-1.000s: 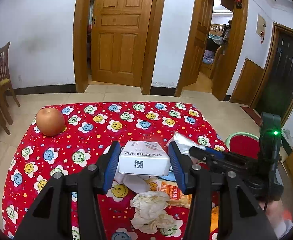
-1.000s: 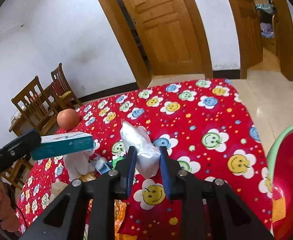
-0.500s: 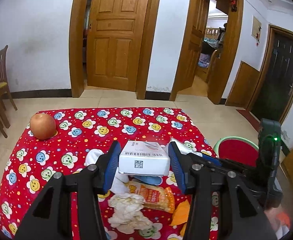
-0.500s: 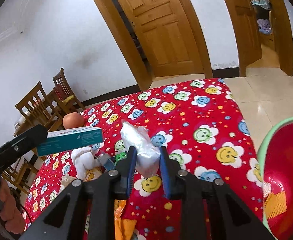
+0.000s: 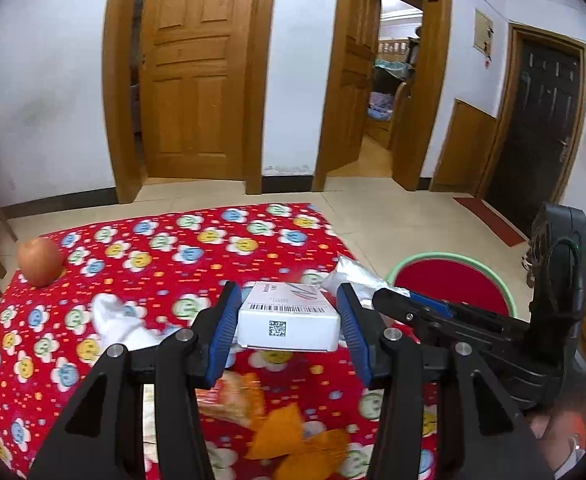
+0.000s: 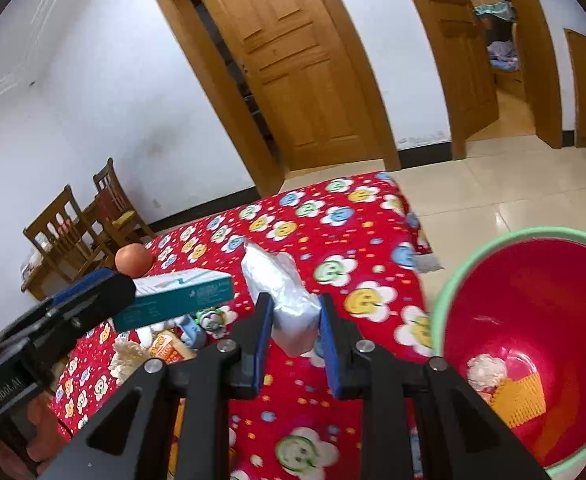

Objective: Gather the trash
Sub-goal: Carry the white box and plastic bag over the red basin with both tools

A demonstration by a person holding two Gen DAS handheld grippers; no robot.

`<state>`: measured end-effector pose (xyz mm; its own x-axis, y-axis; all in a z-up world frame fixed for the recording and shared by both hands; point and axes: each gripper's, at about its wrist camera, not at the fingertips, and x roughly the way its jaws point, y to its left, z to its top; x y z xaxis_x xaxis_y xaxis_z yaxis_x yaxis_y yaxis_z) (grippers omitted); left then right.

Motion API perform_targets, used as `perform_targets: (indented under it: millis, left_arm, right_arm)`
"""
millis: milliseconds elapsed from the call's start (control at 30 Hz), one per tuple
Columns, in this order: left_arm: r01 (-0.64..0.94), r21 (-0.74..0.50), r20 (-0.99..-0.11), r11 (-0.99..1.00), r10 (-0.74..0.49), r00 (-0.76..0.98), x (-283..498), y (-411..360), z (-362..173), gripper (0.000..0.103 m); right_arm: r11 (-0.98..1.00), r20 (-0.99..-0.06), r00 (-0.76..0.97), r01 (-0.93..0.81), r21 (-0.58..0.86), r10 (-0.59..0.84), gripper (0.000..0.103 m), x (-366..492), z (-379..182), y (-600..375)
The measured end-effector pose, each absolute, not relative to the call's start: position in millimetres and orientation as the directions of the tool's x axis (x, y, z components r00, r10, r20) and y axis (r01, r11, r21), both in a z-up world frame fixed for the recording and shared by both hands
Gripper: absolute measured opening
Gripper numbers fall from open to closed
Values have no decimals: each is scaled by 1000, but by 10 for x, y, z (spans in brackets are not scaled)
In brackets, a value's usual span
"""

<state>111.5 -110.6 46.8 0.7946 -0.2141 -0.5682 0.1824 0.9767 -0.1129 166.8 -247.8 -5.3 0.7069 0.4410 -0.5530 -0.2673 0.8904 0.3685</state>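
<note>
1. The left gripper [image 5: 289, 326] was clamped on a small white box [image 5: 289, 320], its blue pads pressed against the two short sides; the box was held level above the desk [image 5: 165, 256], with a barcode and a square code on the face turned to the camera.
2. In the right wrist view the same box [image 6: 173, 298] showed a teal side, sticking out from the left gripper's dark fingers at the left of the frame.
3. The right gripper [image 6: 295, 334] was closed on a crumpled silvery plastic bag [image 6: 281, 288], which stood up between the blue pads and rose above them.
4. Both grippers hung over the desk's right edge, near its front corner. Just beyond that edge, on the tiled floor, stood a red bin with a pale green rim [image 6: 533, 320].
5. Inside the bin lay a ball of white tissue [image 6: 487, 372] and an orange wrapper [image 6: 519, 402], touching each other near the bottom.
6. The desk carried a red cloth printed with smiling flowers. More trash lay near its front edge: a white tissue [image 5: 113, 320], an orange snack packet [image 5: 233, 396] and a torn orange piece [image 5: 289, 436], blurred in the left wrist view.
7. An apple [image 5: 39, 262] sat alone at the desk's far left corner, well apart from the trash.
8. Wooden chairs [image 6: 77, 228] stood against the wall past the left edge.
</note>
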Motion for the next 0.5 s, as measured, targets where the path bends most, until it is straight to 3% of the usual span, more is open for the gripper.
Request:
perform_targets:
  millis: [500]
  left_arm:
    - [299,-128,-585,946,-315,747,1241,-1876,372,51]
  right_arm:
    - [908,-551,748,-166,385,370,25,1614,-81,-3130]
